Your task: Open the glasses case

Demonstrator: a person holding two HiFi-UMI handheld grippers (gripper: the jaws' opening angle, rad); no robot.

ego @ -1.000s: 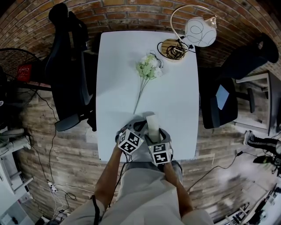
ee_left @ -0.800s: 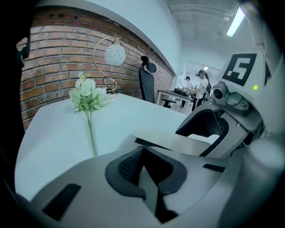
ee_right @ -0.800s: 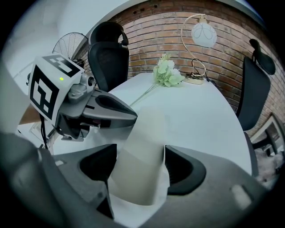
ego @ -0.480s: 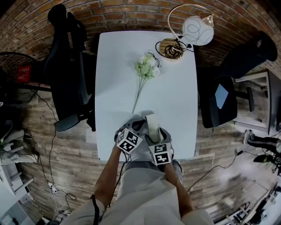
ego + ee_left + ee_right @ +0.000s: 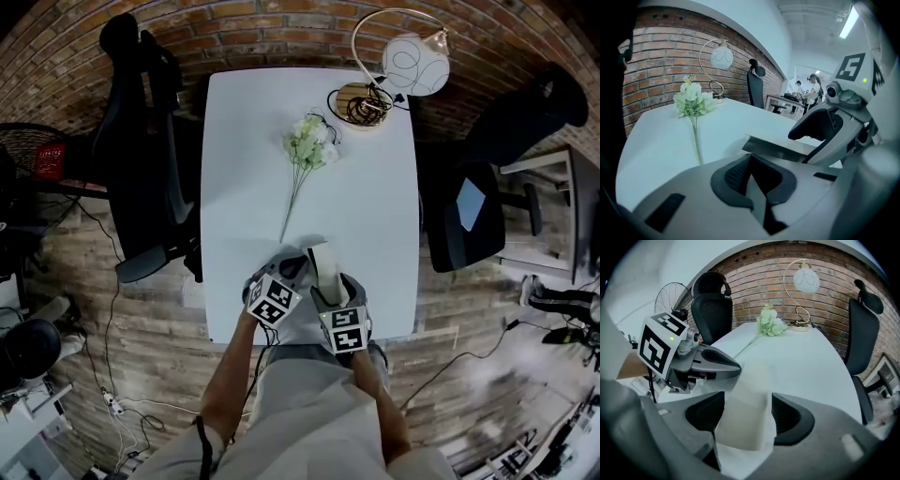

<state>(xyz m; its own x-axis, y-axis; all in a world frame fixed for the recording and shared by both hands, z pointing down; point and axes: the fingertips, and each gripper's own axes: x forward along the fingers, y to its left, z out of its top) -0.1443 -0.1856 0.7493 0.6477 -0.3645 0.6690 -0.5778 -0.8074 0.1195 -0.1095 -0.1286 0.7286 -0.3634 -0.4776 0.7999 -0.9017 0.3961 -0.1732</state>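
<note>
The glasses case (image 5: 322, 262), pale with a grey outside, stands tilted at the near edge of the white table (image 5: 375, 225), between both grippers. My left gripper (image 5: 296, 273) is shut on a thin grey flap of the case (image 5: 783, 151), which sits pinched between its dark pads (image 5: 733, 176). My right gripper (image 5: 328, 287) comes from the near right. In the right gripper view the pale case body (image 5: 743, 401) fills the gap of the right gripper (image 5: 747, 417). Its jaws are closing, with the pads right beside the case's sides.
A bunch of pale artificial flowers (image 5: 309, 148) lies mid-table with its stem pointing toward me. A gold arc lamp with a white globe (image 5: 412, 64) stands at the far right corner. Black office chairs (image 5: 141, 141) (image 5: 492, 178) flank the table. A brick wall lies beyond.
</note>
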